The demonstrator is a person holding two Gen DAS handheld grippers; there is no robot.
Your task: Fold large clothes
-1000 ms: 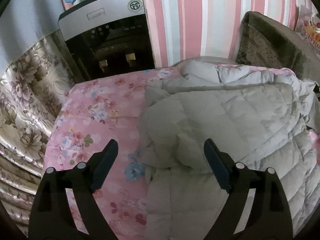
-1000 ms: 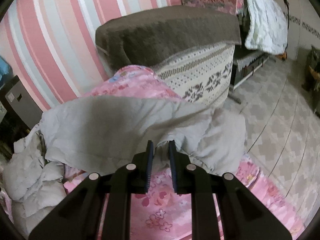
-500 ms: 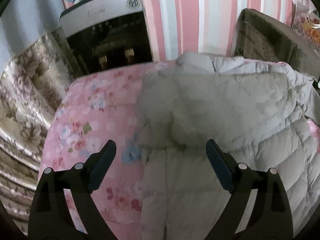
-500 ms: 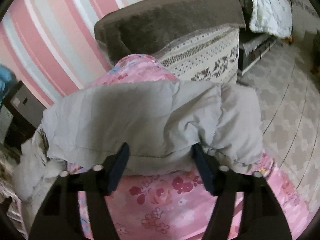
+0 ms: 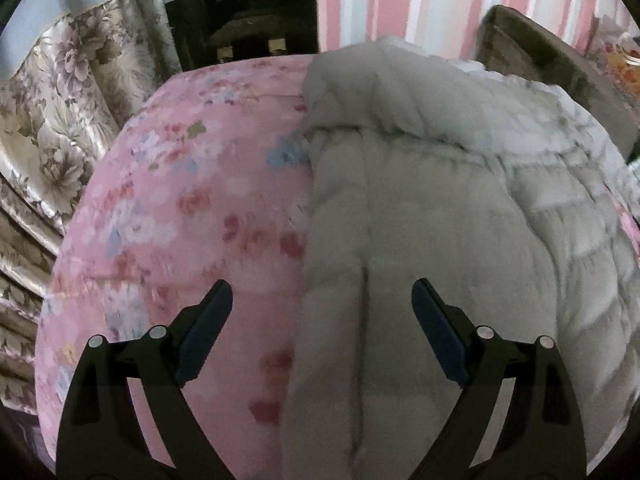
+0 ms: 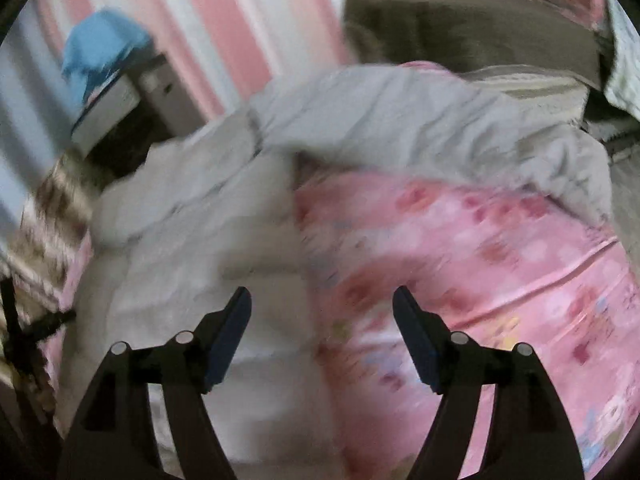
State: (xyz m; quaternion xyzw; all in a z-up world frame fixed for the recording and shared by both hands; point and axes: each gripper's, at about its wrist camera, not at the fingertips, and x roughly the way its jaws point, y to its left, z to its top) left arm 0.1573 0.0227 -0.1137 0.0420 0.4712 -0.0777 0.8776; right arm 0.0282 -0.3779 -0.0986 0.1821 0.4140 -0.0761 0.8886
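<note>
A pink floral bedspread (image 5: 192, 208) is seen covering the raised surface on which everything lies, and it fills the left half of the left wrist view and the right half of the right wrist view (image 6: 500, 264). Spread over it is a large grey quilted jacket (image 5: 440, 216), which is laid flat along the right side of the left wrist view, with one padded part folded over its upper end. In the right wrist view the same jacket (image 6: 192, 240) is shown on the left, and a sleeve-like part of it is stretched across the far edge of the bedspread towards the right; that view is blurred, so finer detail cannot be told. Behind the surface a pink and white striped wall (image 5: 420, 0) is seen, with a dark, silver-topped appliance (image 5: 244, 20) standing against it, a floral curtain (image 5: 60, 100) to the left and a brown upholstered seat back (image 6: 472, 28) to the right. A blue item (image 6: 100, 52) is seen resting on top of the appliance. The left gripper (image 5: 322, 308) is held over the jacket's left edge with its jaws spread wide and nothing between them. The right gripper (image 6: 322, 312) is likewise held with jaws wide apart and empty, above the jacket's right edge where it meets the bedspread.
</note>
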